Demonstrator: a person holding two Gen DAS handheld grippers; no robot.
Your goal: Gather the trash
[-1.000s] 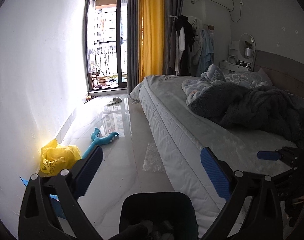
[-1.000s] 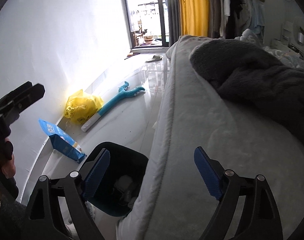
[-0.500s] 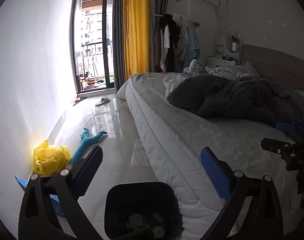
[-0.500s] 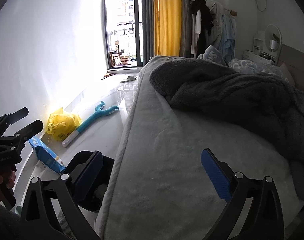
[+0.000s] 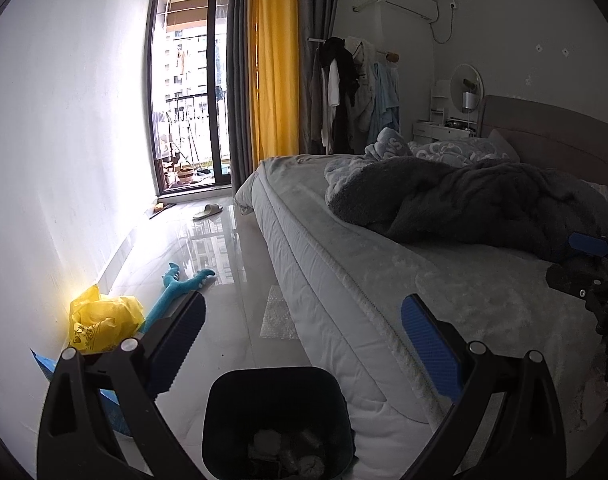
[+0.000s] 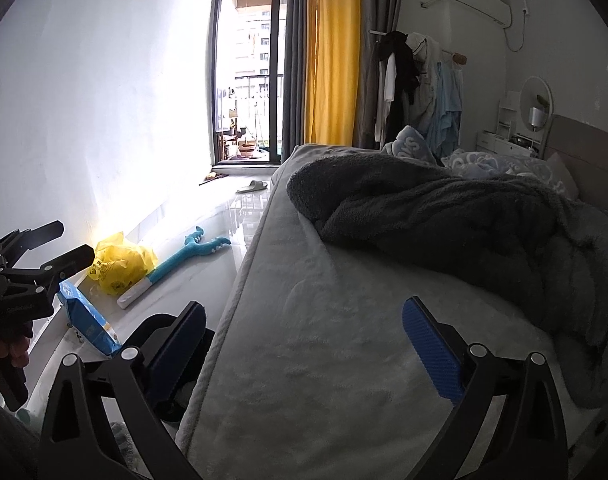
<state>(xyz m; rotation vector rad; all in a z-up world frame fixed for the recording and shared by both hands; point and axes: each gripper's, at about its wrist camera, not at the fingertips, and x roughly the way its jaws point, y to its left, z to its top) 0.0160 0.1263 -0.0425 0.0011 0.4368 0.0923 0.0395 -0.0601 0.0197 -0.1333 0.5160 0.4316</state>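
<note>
At the lower left of my left wrist view a yellow plastic bag lies crumpled against the wall, with a blue packet just beside it and a teal toy stretched across the glossy floor. My left gripper hangs released, nothing between its blue pads, above the black trash bin at bottom centre, which holds crumpled scraps. A bubble-wrap piece lies beside the bed. My right gripper is spread wide and empty over the mattress, the dark blanket to its right.
</note>
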